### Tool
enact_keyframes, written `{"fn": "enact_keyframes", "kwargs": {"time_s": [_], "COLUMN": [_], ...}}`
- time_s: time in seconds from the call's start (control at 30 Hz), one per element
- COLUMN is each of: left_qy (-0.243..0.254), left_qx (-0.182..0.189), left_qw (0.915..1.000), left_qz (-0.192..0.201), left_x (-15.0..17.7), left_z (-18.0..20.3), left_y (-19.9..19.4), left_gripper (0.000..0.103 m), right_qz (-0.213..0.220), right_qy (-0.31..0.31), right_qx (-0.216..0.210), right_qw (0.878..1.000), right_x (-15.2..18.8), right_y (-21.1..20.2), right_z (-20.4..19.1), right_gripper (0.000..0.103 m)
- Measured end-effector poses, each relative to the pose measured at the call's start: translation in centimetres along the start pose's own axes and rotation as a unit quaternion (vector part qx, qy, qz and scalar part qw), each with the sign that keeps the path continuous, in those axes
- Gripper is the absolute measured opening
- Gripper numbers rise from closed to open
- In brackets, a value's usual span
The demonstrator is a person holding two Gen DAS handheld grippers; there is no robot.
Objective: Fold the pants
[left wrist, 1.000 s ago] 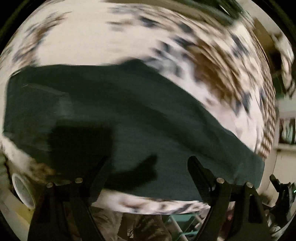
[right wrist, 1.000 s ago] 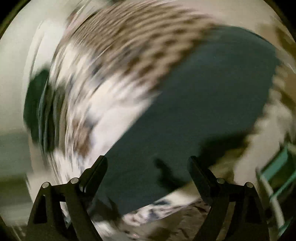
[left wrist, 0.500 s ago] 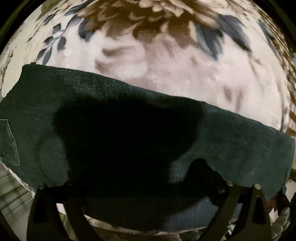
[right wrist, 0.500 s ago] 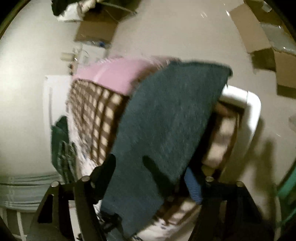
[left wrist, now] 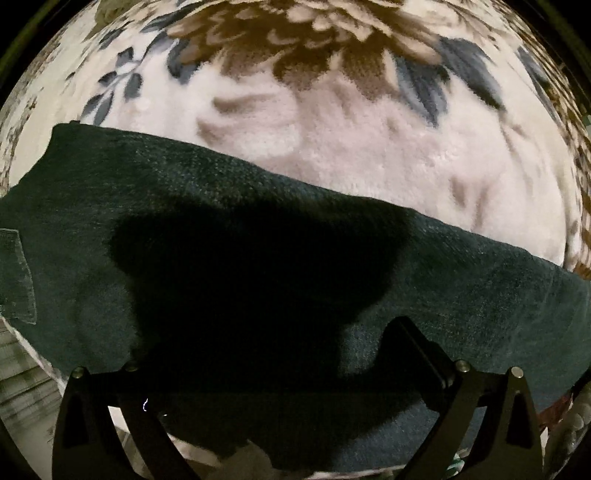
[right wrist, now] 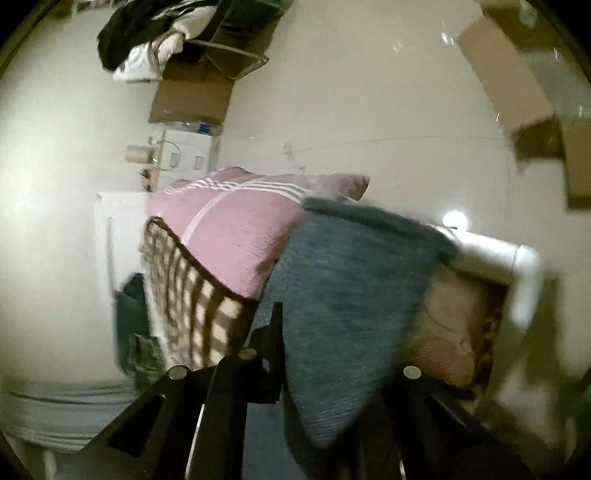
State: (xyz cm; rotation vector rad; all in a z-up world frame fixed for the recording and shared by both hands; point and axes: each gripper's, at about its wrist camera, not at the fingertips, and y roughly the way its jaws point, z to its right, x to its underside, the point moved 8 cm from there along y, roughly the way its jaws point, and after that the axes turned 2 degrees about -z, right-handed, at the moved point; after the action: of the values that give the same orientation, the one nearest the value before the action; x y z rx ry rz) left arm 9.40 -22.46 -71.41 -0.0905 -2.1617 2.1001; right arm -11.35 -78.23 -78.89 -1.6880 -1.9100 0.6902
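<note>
The dark green pants [left wrist: 207,206] lie flat across a floral blanket [left wrist: 369,140] in the left wrist view, a pocket patch at the far left. My left gripper [left wrist: 273,354] hovers just over the near edge of the pants, jaws wide apart, its shadow on the cloth. In the right wrist view my right gripper [right wrist: 332,354] is shut on a leg end of the pants [right wrist: 351,295], which hangs lifted between the fingers and looks blue-grey here.
In the right wrist view, a pink striped pillow [right wrist: 236,221] and a brown checked blanket [right wrist: 192,295] lie on the bed. A white bed rail [right wrist: 517,266] is at right. Cardboard boxes [right wrist: 509,74] and a clothes pile [right wrist: 147,33] sit on the floor.
My right gripper has closed on the pants leg and lifted it, the view swinging from the cloth to the room. My left gripper dropped close to the pants and holds still.
</note>
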Motion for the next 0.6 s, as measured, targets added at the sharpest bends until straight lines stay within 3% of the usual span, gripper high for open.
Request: {"fn": "enact_keyframes", "kwargs": {"time_s": [0.1, 0.3, 0.43, 0.6], "left_qy": [-0.005, -0.009, -0.023, -0.055], "left_qx": [-0.004, 0.032, 0.054, 0.058], "left_qw": [1.0, 0.9989, 0.9969, 0.9949], "left_qz": [0.001, 0.035, 0.054, 0.062], "left_x": [0.1, 1.4, 1.8, 3.1], "left_z": [0.2, 0.1, -2.5, -8.5], "left_y": [-1.5, -6.0, -8.7, -10.5], "left_gripper": [0.103, 0.103, 0.103, 0.103], "right_qz": [0.016, 0.021, 0.003, -0.042], "right_qy": [-0.058, -0.172, -0.252, -0.334], "right_qx": [0.023, 0.04, 0.045, 0.062], "right_qw": [0.998, 0.984, 0.967, 0.94], "right_x": [0.5, 4.6, 10.1, 19.4], "right_y": [-1.9, -5.7, -5.8, -2.2], "right_z": [-2.9, -11.6, -17.8, -22.9], "right_gripper": [0.01, 0.01, 0.01, 0.01]}}
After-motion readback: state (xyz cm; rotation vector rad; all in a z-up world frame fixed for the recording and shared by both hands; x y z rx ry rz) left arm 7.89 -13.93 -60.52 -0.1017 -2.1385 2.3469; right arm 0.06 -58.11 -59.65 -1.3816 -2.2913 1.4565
